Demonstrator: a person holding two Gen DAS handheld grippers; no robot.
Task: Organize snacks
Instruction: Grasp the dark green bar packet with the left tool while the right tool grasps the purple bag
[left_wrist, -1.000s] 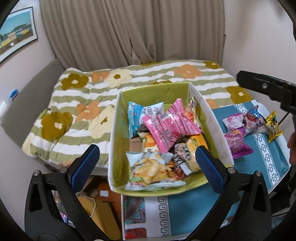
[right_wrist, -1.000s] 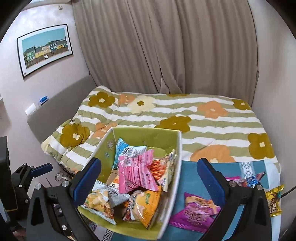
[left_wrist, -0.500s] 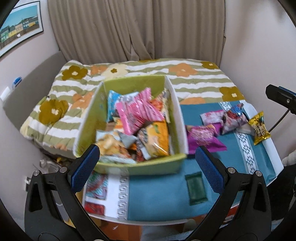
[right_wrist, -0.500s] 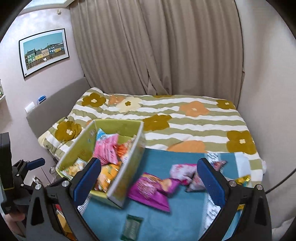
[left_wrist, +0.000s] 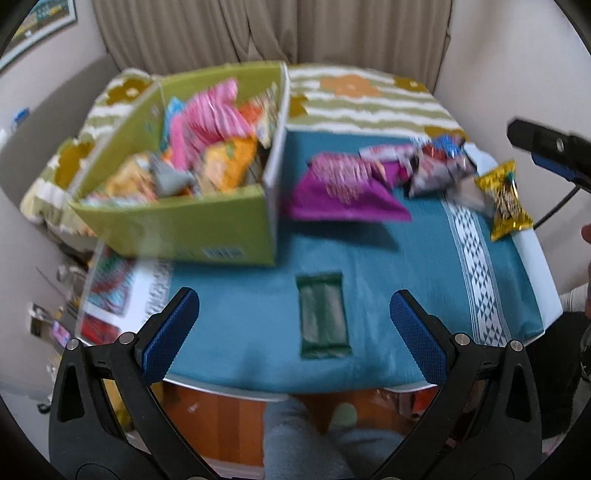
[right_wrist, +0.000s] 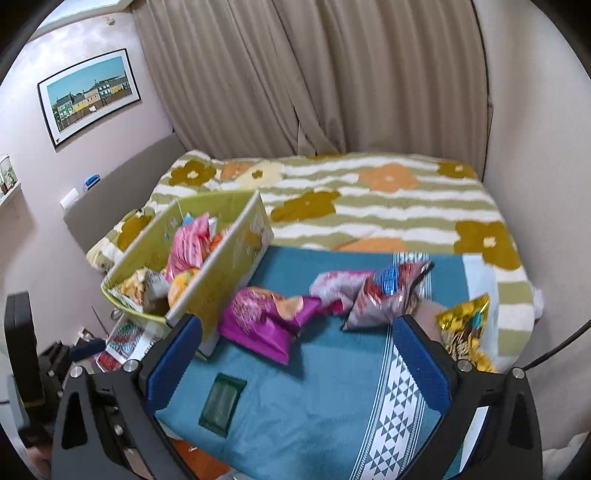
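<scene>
A green box (left_wrist: 207, 225) (right_wrist: 229, 266) full of several snack packs stands at the table's left. On the teal cloth lie a purple pack (left_wrist: 340, 188) (right_wrist: 266, 321), a pink pack (left_wrist: 384, 153) (right_wrist: 334, 286), a red-blue pack (left_wrist: 439, 166) (right_wrist: 384, 299), a yellow pack (left_wrist: 506, 199) (right_wrist: 465, 328) and a flat dark green bar (left_wrist: 323, 317) (right_wrist: 221, 404). My left gripper (left_wrist: 295, 332) hangs open over the table's front edge, just short of the green bar. My right gripper (right_wrist: 295, 365) is open and empty above the cloth.
The small table (left_wrist: 532, 258) is covered by the teal cloth with a white patterned stripe (right_wrist: 395, 398). Behind it lies a bed with a flowered striped blanket (right_wrist: 369, 206). Clutter sits on the floor at left (left_wrist: 62, 280). A person's knees (left_wrist: 325, 439) show below.
Both grippers have pulled back and swung right, away from the box. The box sits further left in both views, and the green bar and loose packs now lie nearer the middle.
</scene>
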